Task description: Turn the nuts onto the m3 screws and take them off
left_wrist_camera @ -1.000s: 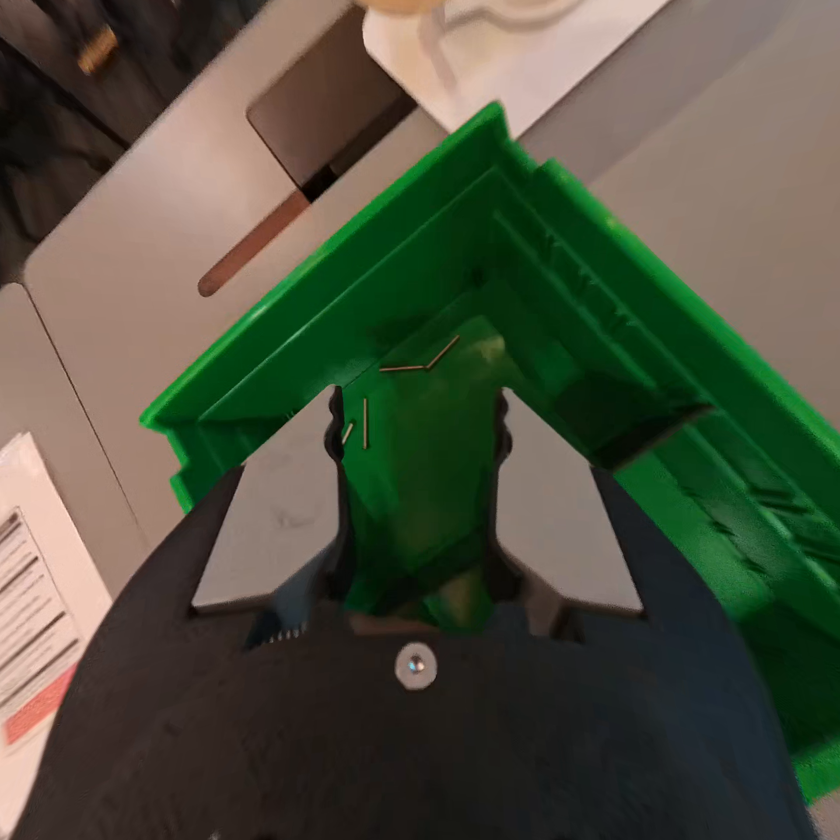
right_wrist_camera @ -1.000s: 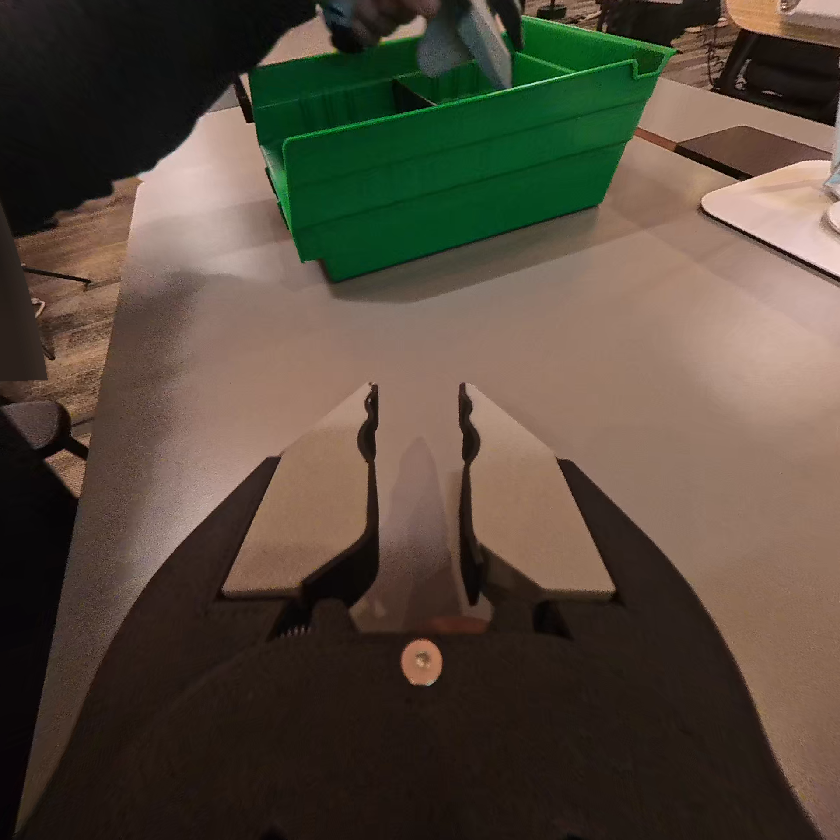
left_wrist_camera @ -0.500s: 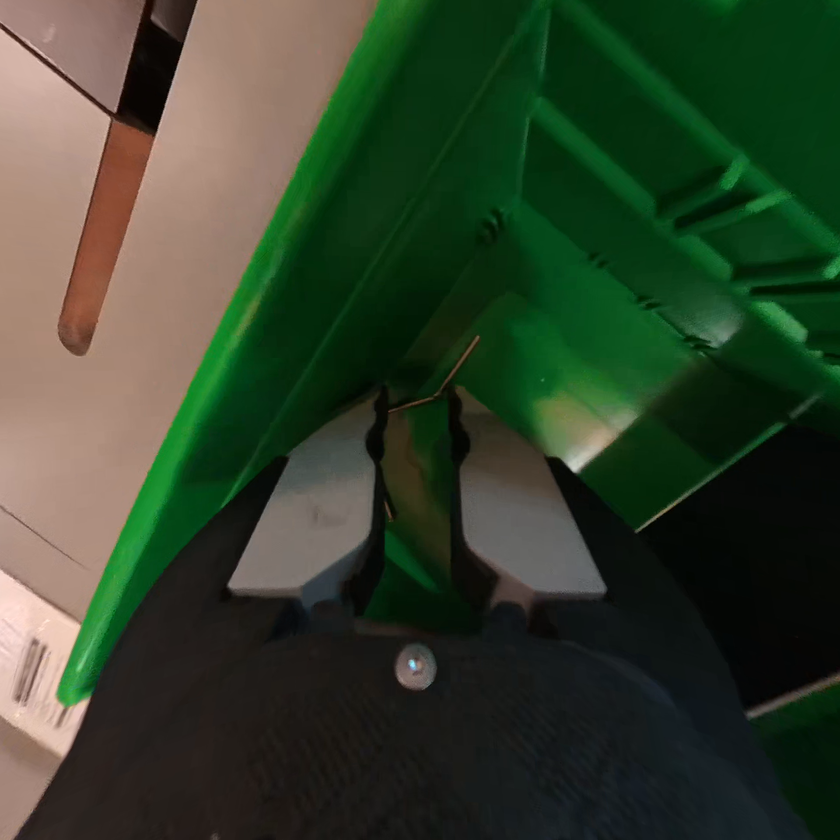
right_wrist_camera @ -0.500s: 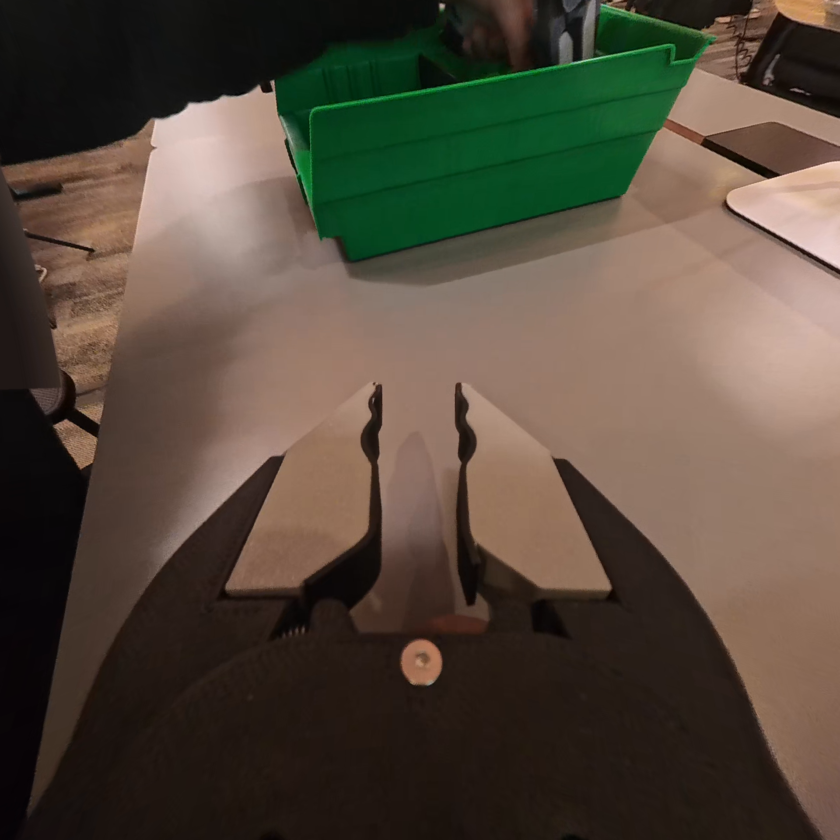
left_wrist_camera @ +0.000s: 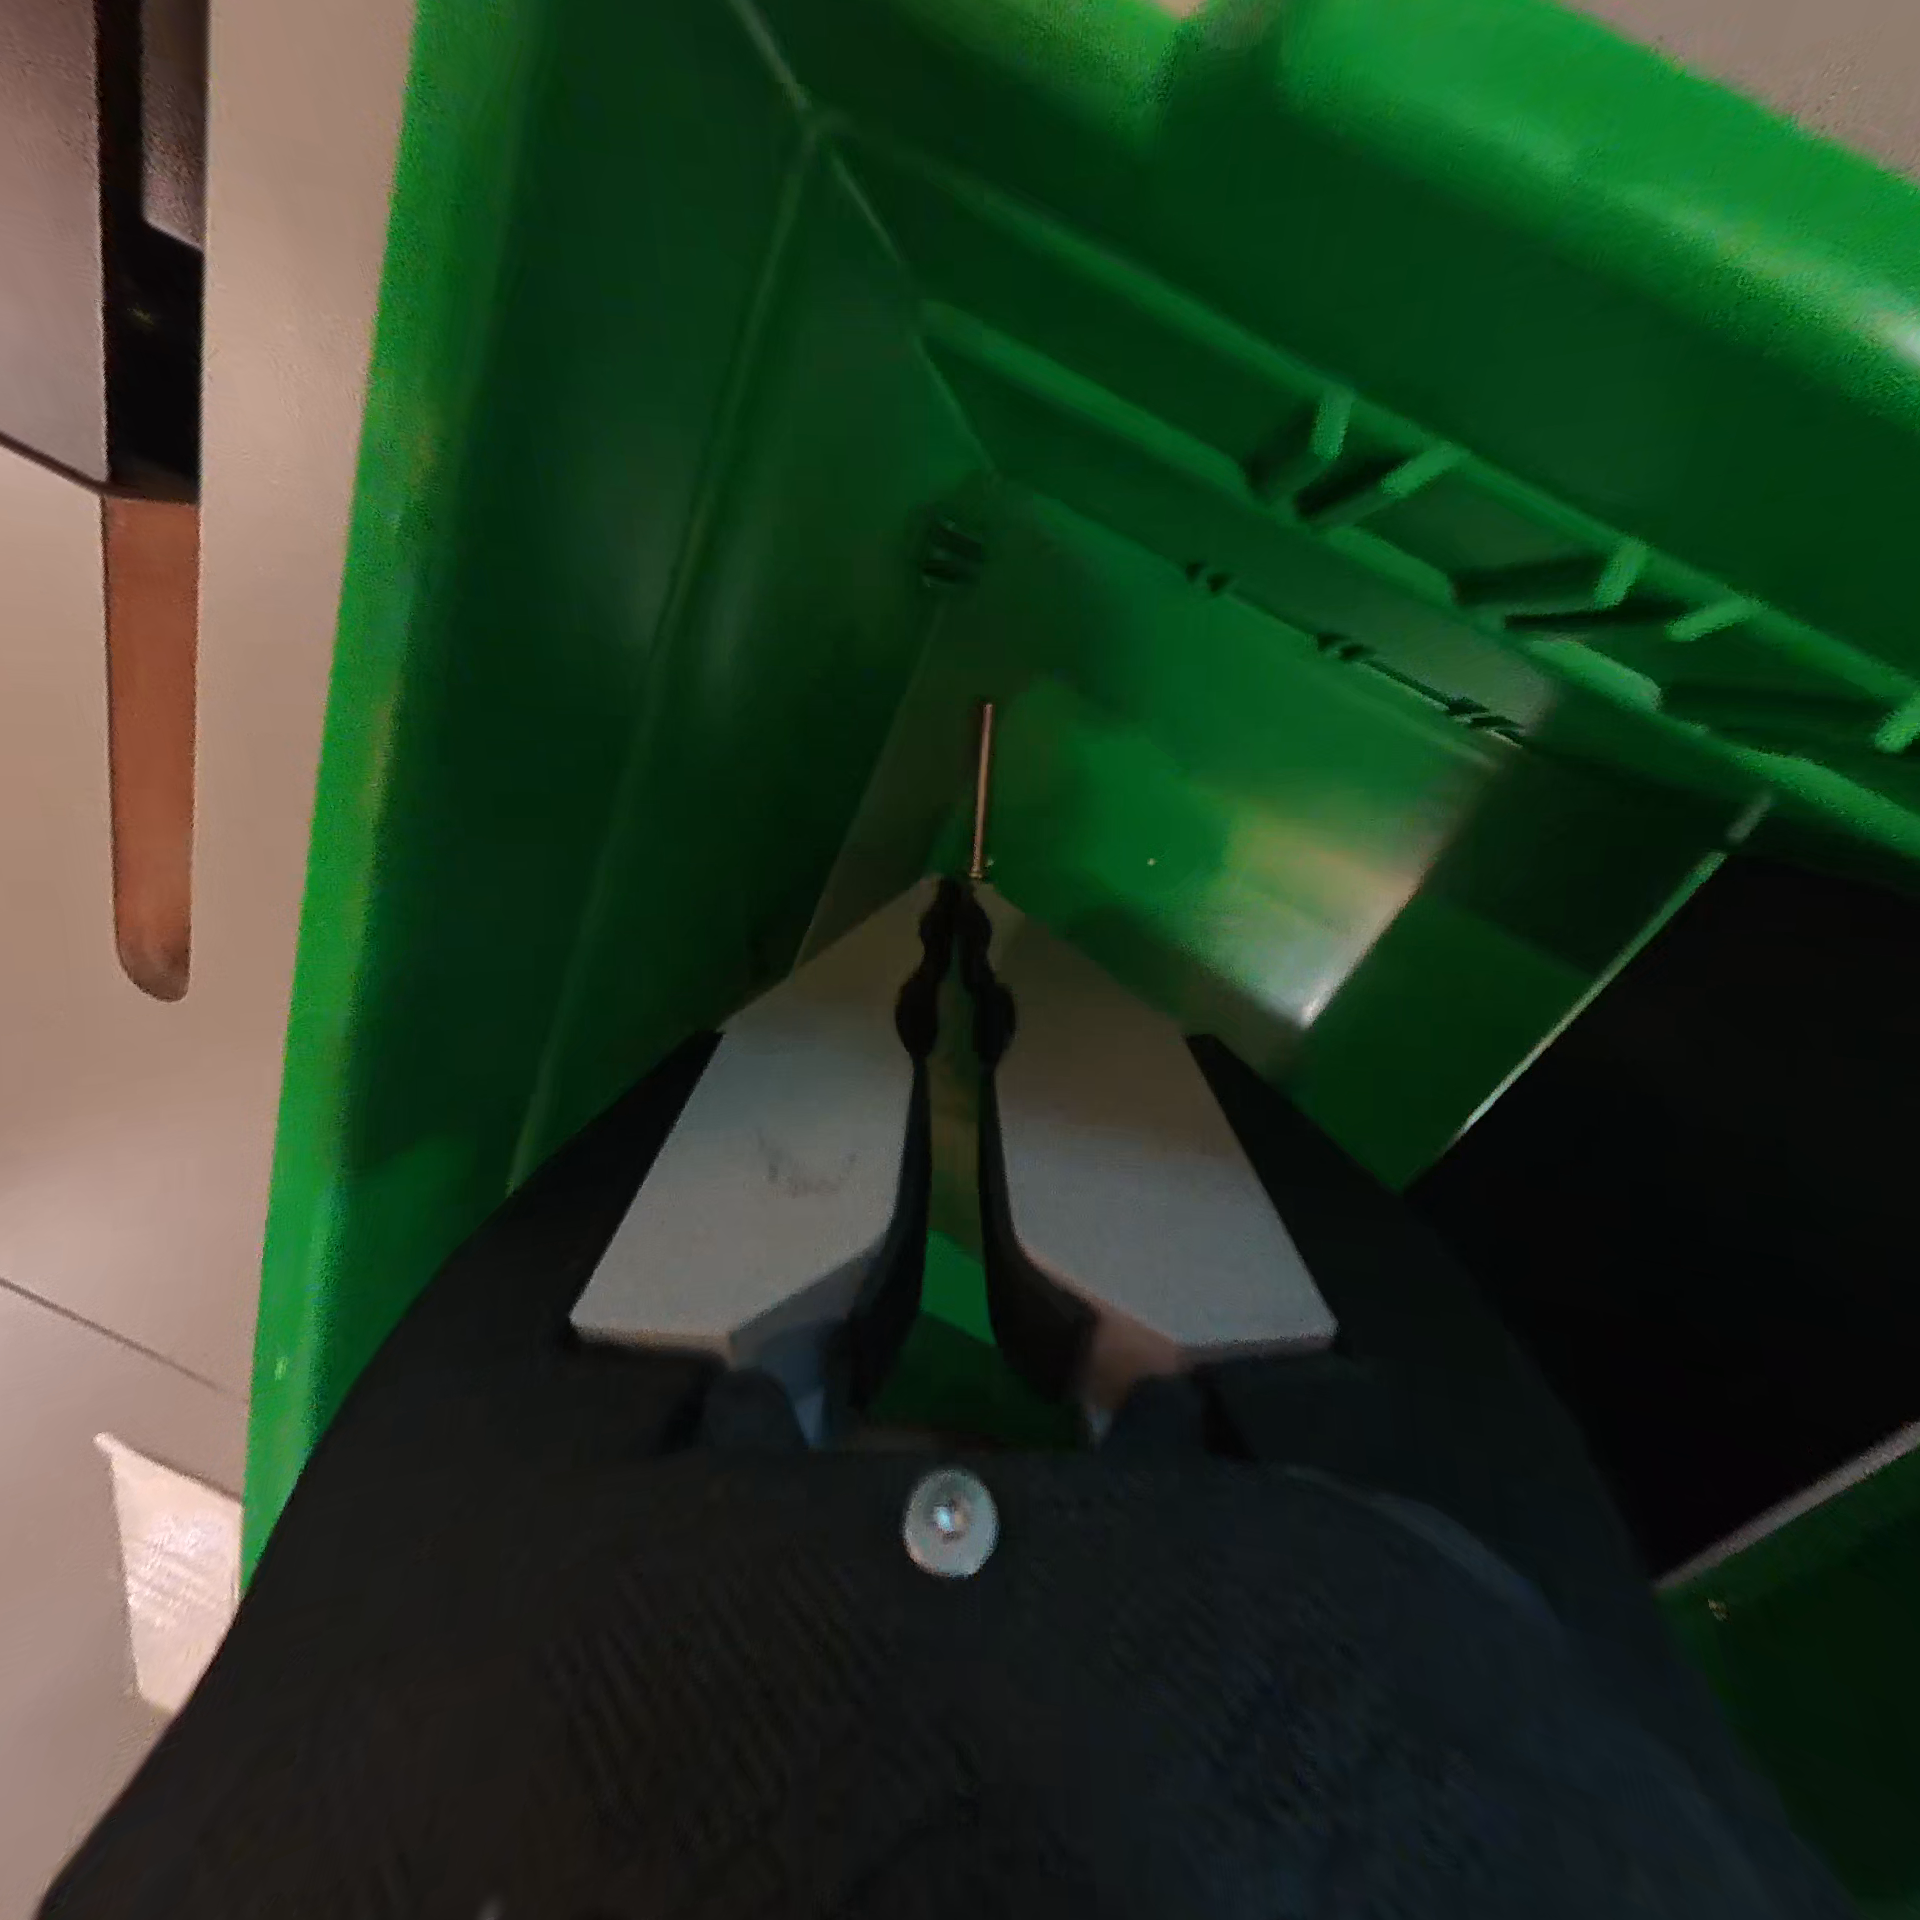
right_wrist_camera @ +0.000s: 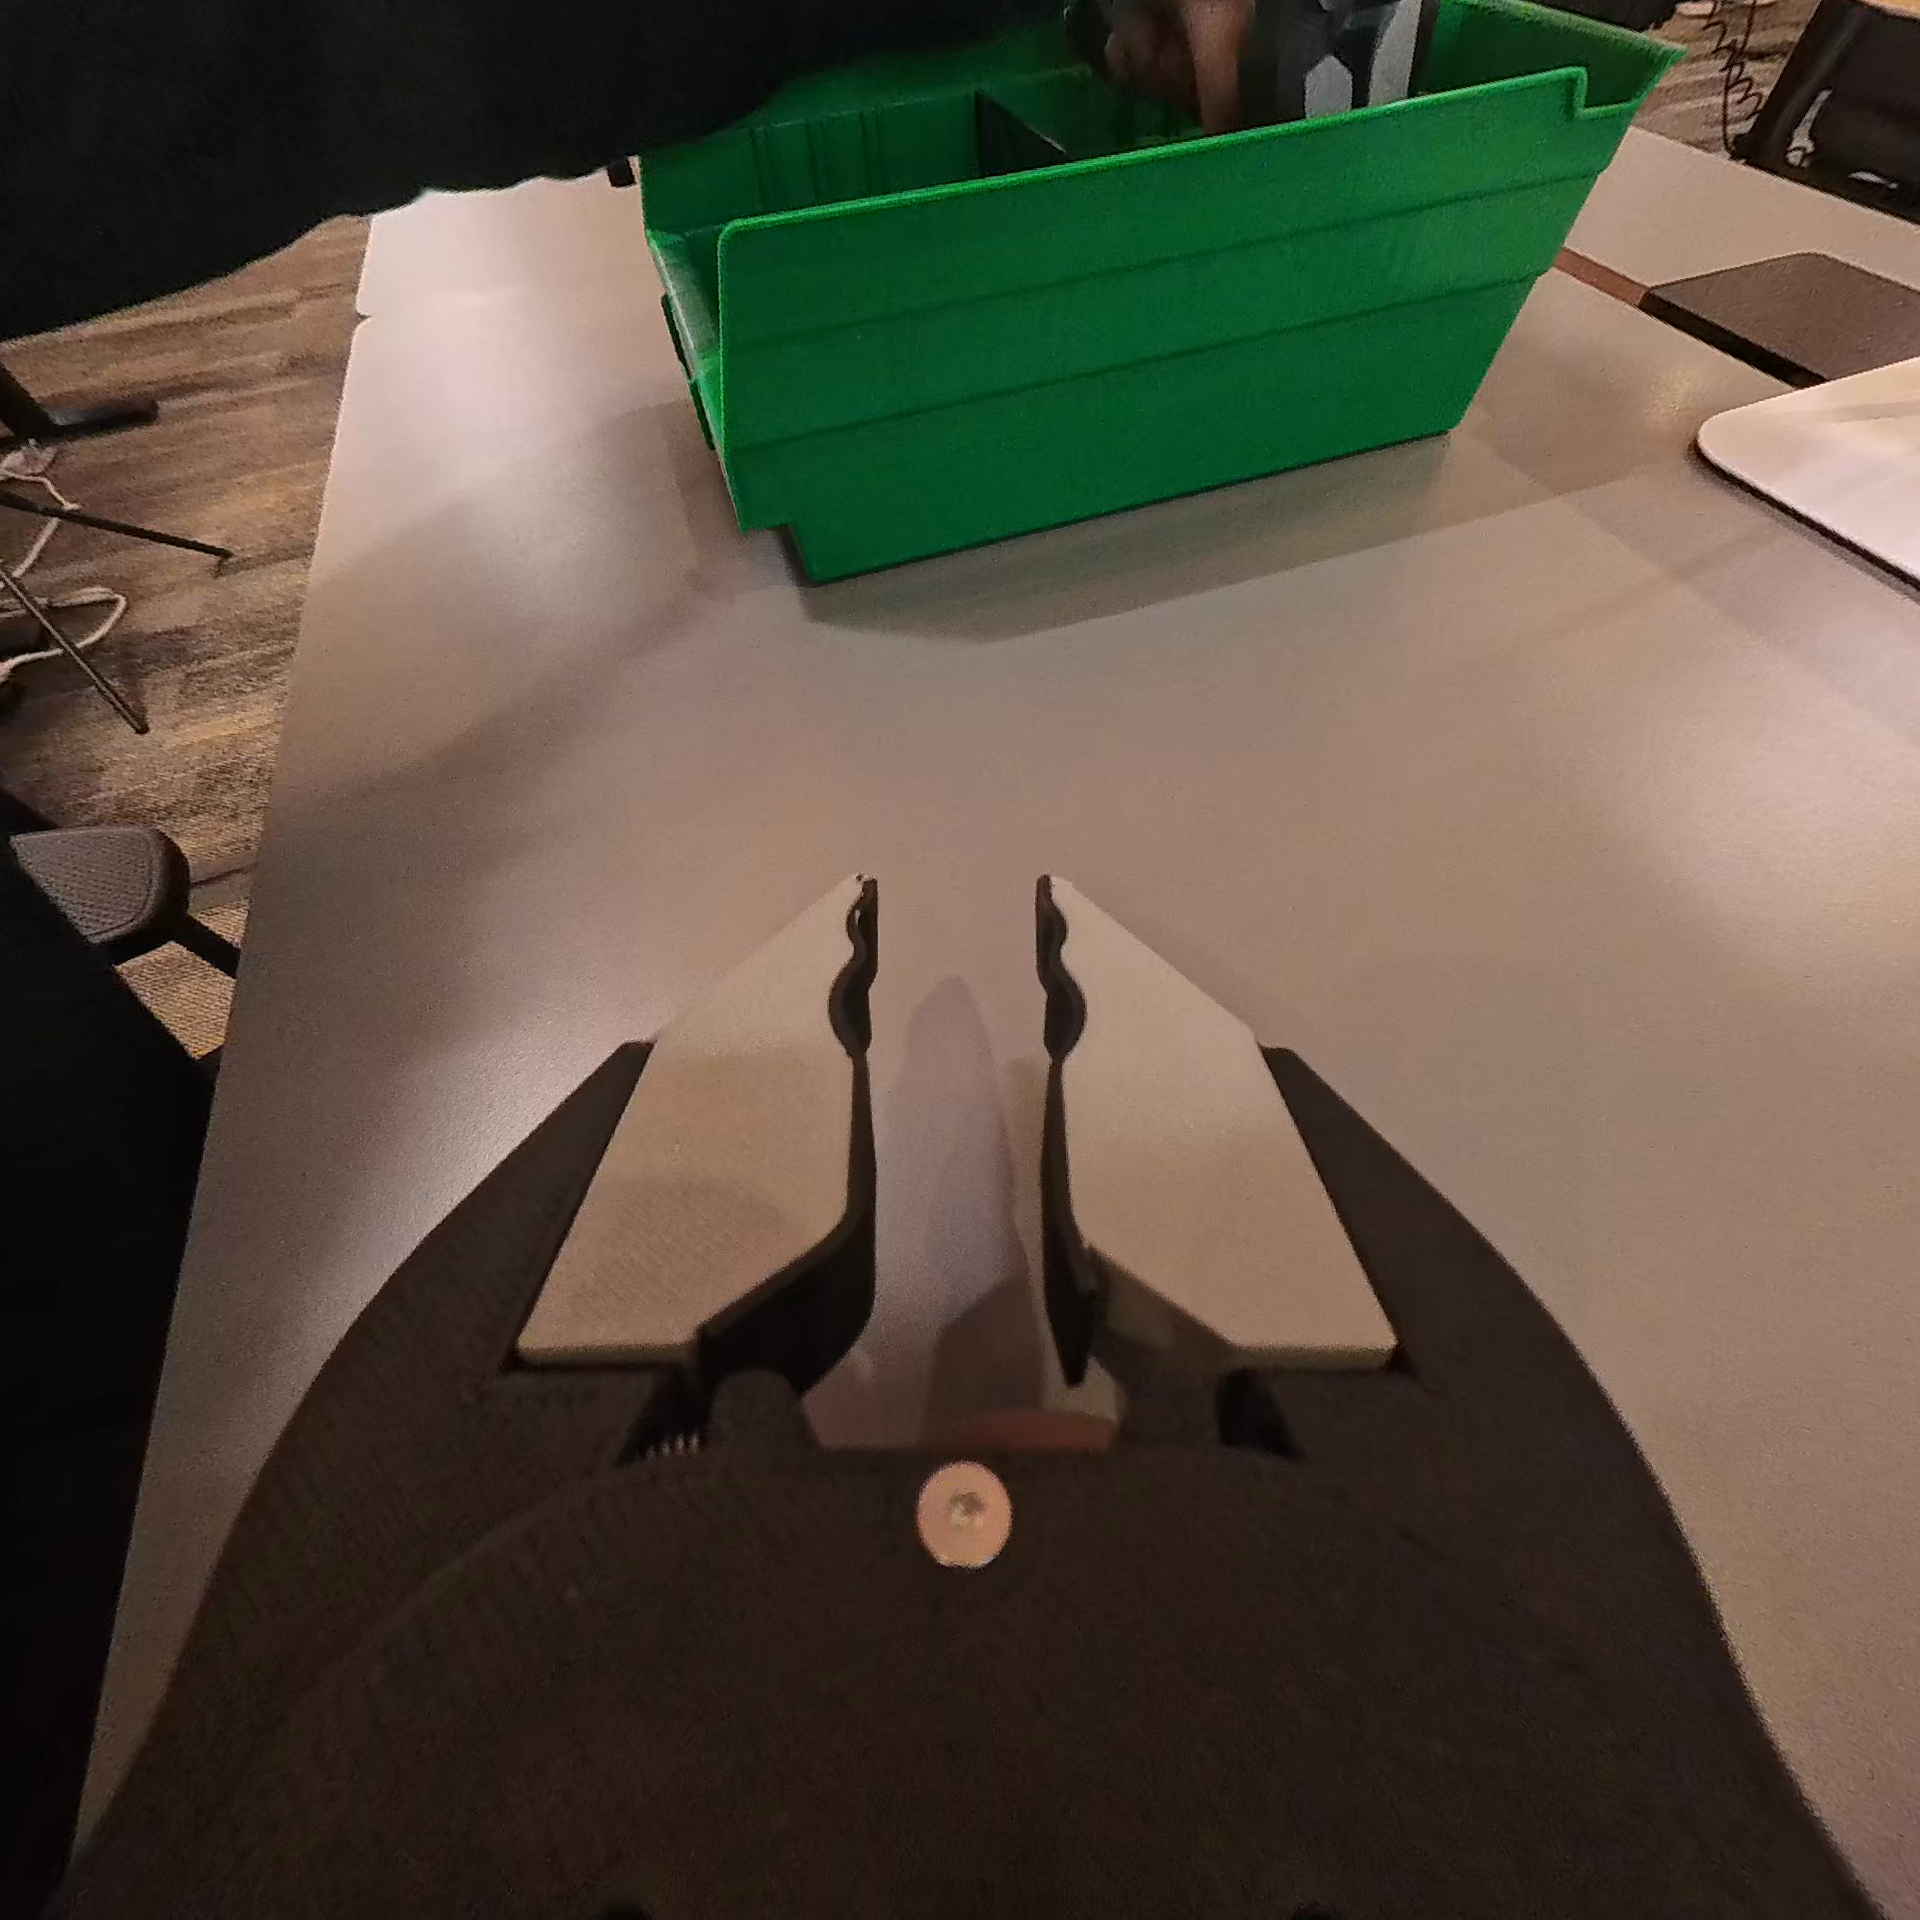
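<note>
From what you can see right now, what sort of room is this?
Probably an office or workshop: a long grey table holding a green plastic parts bin, an office chair beside it, and cables on the wood-look floor.

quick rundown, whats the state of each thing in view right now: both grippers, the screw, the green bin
left gripper: shut on the thin screw, inside the bin's corner
thin screw: pinched at its near end, pointing away from the tips
right gripper: open, empty, over bare table
green bin: upright on the table, open top
table: bare before the right gripper
</note>
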`<state>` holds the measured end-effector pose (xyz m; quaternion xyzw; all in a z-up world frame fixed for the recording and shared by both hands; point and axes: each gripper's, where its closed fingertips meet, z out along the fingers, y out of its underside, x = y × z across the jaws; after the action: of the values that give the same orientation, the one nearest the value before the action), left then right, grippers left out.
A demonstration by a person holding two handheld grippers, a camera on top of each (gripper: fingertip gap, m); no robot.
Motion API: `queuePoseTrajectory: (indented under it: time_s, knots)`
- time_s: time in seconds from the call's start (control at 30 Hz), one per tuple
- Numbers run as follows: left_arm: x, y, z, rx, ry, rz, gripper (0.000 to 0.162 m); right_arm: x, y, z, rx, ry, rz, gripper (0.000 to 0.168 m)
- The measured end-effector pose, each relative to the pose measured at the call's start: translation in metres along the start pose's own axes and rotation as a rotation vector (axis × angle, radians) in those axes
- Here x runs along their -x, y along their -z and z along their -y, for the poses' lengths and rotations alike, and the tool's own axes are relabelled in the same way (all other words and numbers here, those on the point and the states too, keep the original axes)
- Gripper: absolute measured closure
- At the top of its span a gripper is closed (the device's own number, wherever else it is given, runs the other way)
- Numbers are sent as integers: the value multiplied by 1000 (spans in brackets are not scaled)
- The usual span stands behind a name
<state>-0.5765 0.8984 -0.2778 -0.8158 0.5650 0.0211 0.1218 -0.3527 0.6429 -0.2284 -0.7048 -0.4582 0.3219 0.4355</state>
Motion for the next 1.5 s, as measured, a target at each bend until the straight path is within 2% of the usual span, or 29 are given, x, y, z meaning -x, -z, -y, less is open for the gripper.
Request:
queuePoseTrajectory:
  time_s: [0.3,0.37,0.57,0.63,0.77,1.1,1.2,1.33,1.4,1.5]
  knots:
    - [-2,3,-7,22,35,35,162,-2,1,1,-8,-22,0,142]
    - [-7,4,-4,-7,31,11,147,-2,1,1,-7,-18,-3,142]
    - [-5,6,7,-58,-9,52,138,-2,0,-1,4,1,-13,143]
    - [-5,3,11,-58,-8,42,139,-1,0,-1,5,4,-15,143]
    - [-5,-1,16,-75,9,18,160,-2,0,-1,5,3,-16,143]
    - [-10,6,12,-91,85,40,162,-5,3,0,-8,2,-24,144]
    - [-8,26,8,-144,152,83,162,-4,4,1,-14,13,-30,145]
    - [-13,73,8,-296,233,132,162,-3,6,6,-36,20,-37,145]
    - [-31,105,18,-420,260,103,162,-4,9,11,-62,17,-39,145]
    - [-87,167,56,-716,263,-9,162,-5,16,22,-119,4,-37,145]
